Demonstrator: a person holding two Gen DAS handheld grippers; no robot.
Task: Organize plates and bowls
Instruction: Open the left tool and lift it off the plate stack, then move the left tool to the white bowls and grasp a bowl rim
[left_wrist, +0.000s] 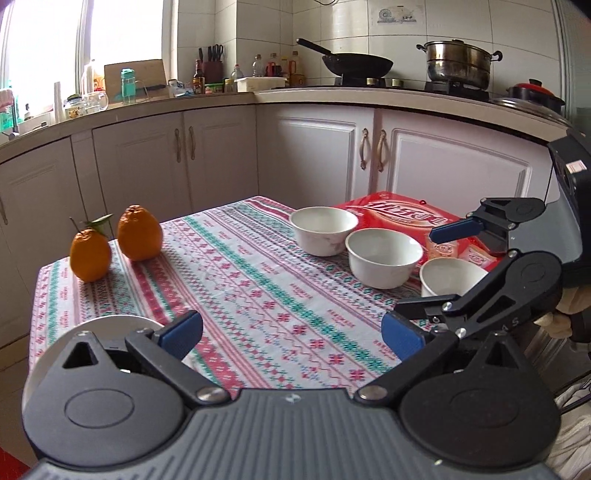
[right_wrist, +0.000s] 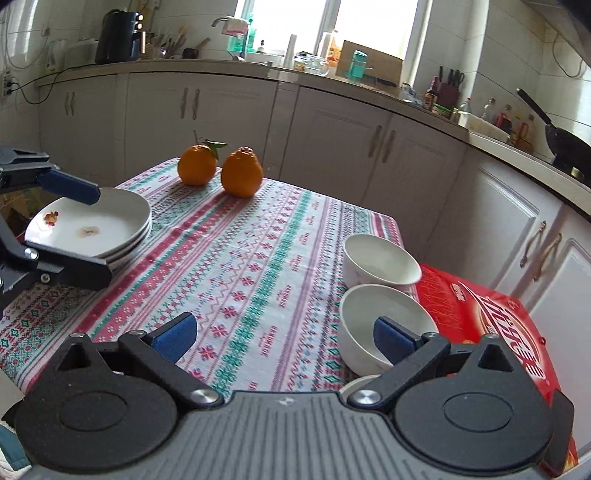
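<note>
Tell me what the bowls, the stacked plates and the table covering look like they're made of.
The bowls look like glazed white ceramic or porcelain: smooth, with a soft sheen. The stacked plates look alike, glossy white with a small printed motif near the rim. The table covering seems a matte woven fabric with printed bands, though coated cloth can't be ruled out.

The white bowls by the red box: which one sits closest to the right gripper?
The nearest white ceramic bowl, last in the row of three, right beside the open right gripper. The middle bowl and far bowl lie farther along the red box.
</note>
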